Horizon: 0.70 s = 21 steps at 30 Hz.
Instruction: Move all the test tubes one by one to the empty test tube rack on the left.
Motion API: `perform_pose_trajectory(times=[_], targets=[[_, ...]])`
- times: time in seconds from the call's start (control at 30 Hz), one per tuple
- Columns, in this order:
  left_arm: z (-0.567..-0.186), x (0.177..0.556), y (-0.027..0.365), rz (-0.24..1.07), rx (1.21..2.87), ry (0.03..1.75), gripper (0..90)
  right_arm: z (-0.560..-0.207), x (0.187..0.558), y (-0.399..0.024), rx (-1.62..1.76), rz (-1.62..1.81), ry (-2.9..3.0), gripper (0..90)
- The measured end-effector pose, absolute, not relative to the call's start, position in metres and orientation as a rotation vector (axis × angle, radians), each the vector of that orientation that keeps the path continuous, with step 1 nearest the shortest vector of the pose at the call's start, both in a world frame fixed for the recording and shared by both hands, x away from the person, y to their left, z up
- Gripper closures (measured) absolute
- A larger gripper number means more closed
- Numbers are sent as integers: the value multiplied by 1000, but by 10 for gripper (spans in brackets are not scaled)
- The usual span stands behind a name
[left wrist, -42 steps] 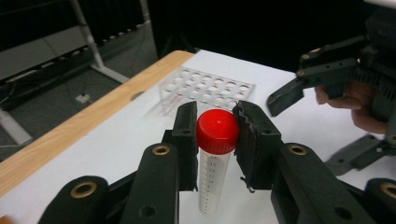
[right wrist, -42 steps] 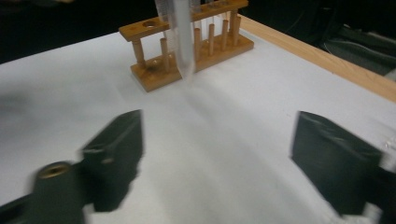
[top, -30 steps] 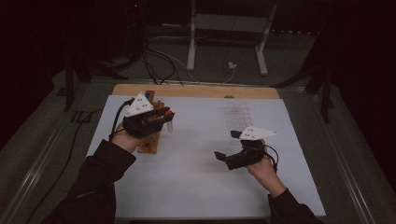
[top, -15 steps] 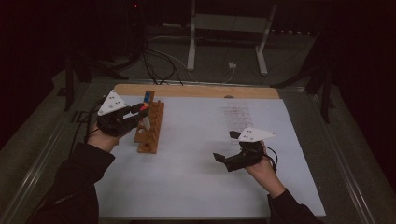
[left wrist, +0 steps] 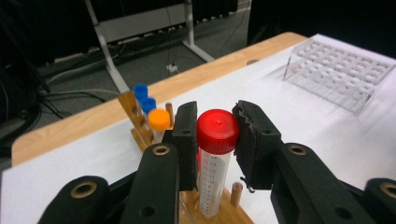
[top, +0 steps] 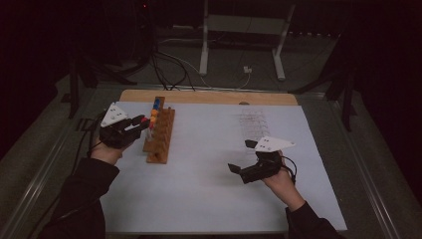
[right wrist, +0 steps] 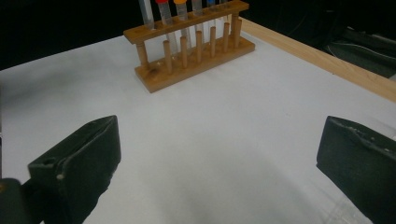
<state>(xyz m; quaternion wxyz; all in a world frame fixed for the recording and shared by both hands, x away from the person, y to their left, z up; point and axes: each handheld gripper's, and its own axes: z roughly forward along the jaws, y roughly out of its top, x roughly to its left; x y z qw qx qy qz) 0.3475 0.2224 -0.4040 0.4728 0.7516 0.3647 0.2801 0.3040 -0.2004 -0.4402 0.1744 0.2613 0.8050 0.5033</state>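
Left gripper (left wrist: 215, 135) clamped on red-capped tube (left wrist: 215, 154) — has swung from over the wooden rack (top: 160, 134) to its 9 o'clock side, lower; tube looks about seated. Right gripper (right wrist: 219, 172) gapes wide, idle.

Left gripper (top: 142, 123) is held at the left side of the table, its jaws directed toward the right of the high view and closed on the red-capped tube (left wrist: 215, 154) (both pads are pressed against the cap in the left gripper view). The left forearm is extended from the lower left corner, sleeved in dark fabric. Right gripper (top: 238, 170) is held low over the sheet at the right, pointed leftward, its jaws spread wide with nothing between them. The right hand (top: 278, 178) is wrapped around the gripper body from behind.
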Motion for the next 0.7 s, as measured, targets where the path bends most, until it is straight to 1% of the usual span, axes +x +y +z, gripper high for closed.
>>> perform_pose_trajectory(times=[0.33, 0.57, 0.7], targets=[[-431, 353, 220, 669, 1890, 932, 715, -438, 303, -202, 740, 1434, 2258, 0], [-442, 355, 217, 656, 1931, 958, 713, -437, 304, -205, 750, 1435, 2250, 0], [-443, 354, 218, 655, 1923, 960, 711, -437, 304, -206, 750, 1436, 2251, 0]])
